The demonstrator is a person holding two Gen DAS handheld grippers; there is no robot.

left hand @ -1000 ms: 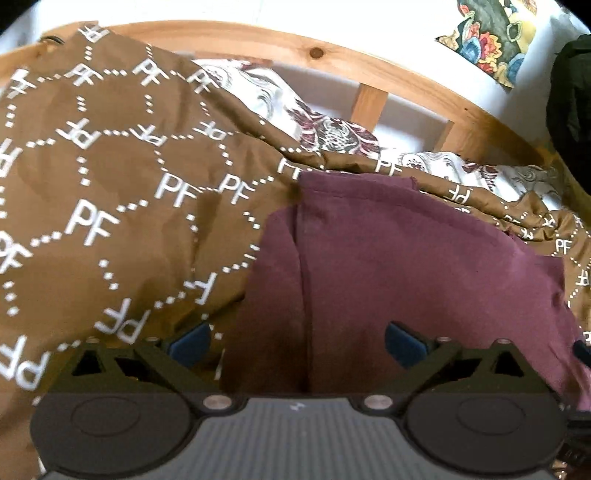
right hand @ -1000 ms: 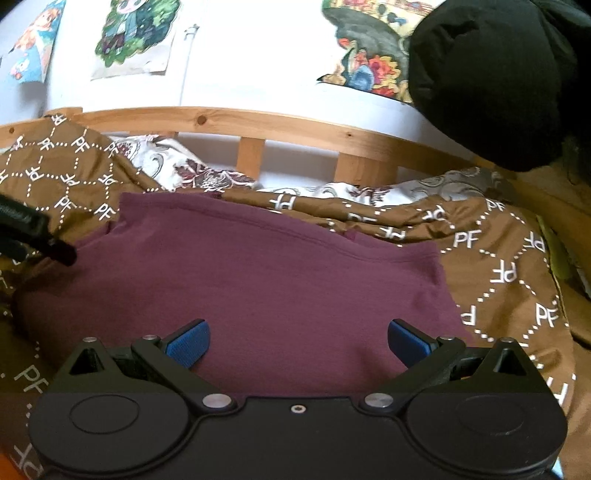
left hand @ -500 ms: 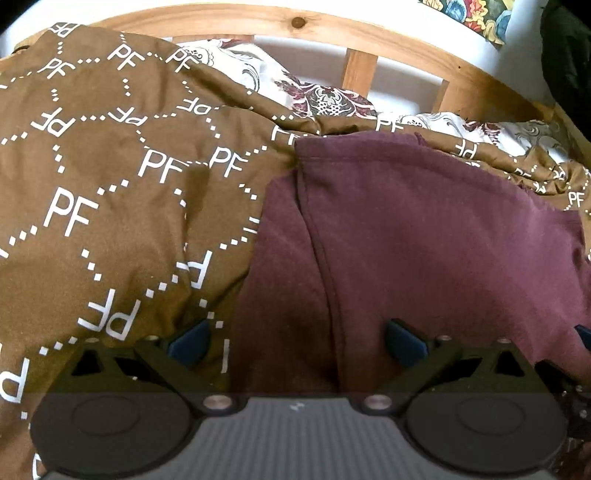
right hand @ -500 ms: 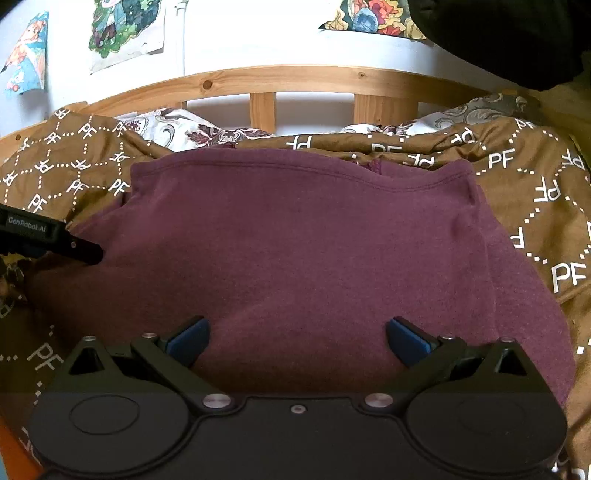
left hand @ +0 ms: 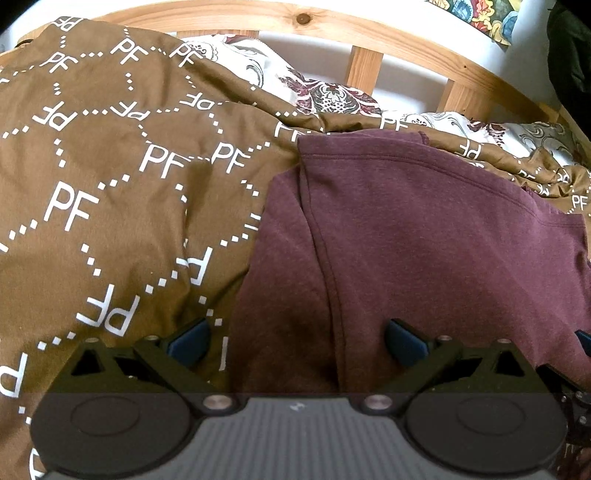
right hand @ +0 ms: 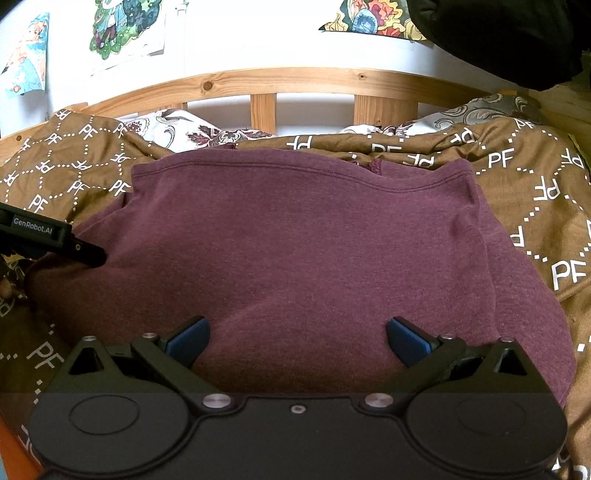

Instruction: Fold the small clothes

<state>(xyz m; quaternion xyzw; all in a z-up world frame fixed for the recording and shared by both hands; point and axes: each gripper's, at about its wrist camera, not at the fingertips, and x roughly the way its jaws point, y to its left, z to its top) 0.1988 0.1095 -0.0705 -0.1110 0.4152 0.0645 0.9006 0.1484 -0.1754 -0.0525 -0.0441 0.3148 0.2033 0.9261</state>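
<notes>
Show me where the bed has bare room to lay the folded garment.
Left of the maroon garment, the brown blanket lies bare up to the headboard. A narrower bare strip lies on its right. Centre is taken.

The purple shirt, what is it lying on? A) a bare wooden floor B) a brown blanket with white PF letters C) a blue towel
B: the purple shirt lies spread on the brown blanket printed with white PF letters.
</notes>
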